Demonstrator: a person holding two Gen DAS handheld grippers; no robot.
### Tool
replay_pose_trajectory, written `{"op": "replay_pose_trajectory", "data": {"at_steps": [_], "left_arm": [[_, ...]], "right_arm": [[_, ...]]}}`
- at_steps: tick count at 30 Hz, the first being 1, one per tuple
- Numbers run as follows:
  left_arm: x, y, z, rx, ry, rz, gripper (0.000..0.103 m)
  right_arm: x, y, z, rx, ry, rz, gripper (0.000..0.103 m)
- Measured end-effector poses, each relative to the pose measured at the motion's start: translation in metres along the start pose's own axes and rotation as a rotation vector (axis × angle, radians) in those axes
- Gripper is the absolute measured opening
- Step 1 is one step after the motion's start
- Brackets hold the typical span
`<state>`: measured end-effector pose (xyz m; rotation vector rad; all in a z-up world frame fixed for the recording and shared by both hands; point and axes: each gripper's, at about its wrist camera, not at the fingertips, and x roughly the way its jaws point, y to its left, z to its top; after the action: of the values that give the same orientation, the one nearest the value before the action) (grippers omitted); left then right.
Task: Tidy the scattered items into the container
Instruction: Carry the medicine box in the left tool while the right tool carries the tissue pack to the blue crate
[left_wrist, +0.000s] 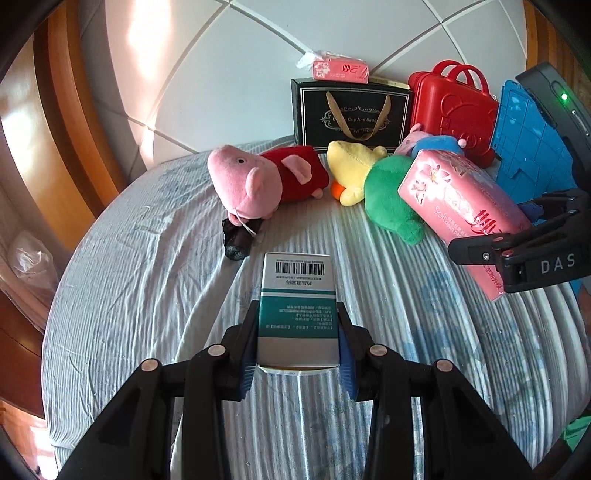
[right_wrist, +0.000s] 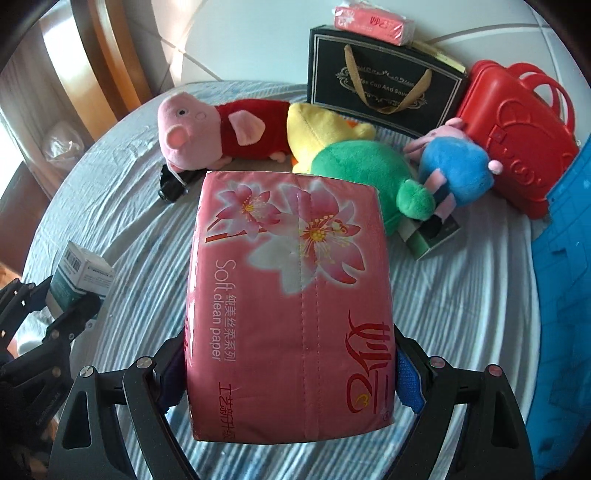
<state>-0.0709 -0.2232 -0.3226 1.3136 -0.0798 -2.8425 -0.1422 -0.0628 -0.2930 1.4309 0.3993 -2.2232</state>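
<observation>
My left gripper (left_wrist: 298, 330) is shut on a white and teal medicine box (left_wrist: 298, 302) and holds it above the striped bed sheet; it also shows in the right wrist view (right_wrist: 79, 280). My right gripper (right_wrist: 291, 365) is shut on a pink tissue pack (right_wrist: 291, 302), seen from the left wrist view (left_wrist: 461, 206) at the right. A black gift bag (left_wrist: 351, 110) stands at the back with a second pink tissue pack (left_wrist: 340, 70) on top. Plush toys lie in front of it: a pink pig in red (left_wrist: 258, 177), a yellow and green one (left_wrist: 380, 184), a blue one (right_wrist: 454, 166).
A red toy suitcase (right_wrist: 517, 140) stands at the back right beside a blue plastic panel (right_wrist: 561, 277). A small green box (right_wrist: 432, 236) and a black object (left_wrist: 238, 240) lie on the sheet (left_wrist: 147, 295). Wooden furniture (left_wrist: 55, 110) is at the left.
</observation>
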Motion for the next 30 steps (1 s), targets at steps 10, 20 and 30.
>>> {"op": "replay_pose_trajectory", "data": {"at_steps": [10, 20, 30], "left_arm": [[-0.056, -0.013, 0.033, -0.044, -0.065, 0.053, 0.036], [-0.097, -0.039, 0.056, -0.079, -0.095, 0.054, 0.036], [-0.138, -0.077, 0.081, -0.066, -0.142, 0.057, 0.036]], "right_arm": [[-0.072, 0.0, 0.002, -0.048, -0.087, 0.049, 0.089], [-0.131, -0.02, -0.011, -0.088, -0.149, 0.088, 0.089], [-0.187, -0.046, -0.027, -0.121, -0.215, 0.109, 0.089]]}}
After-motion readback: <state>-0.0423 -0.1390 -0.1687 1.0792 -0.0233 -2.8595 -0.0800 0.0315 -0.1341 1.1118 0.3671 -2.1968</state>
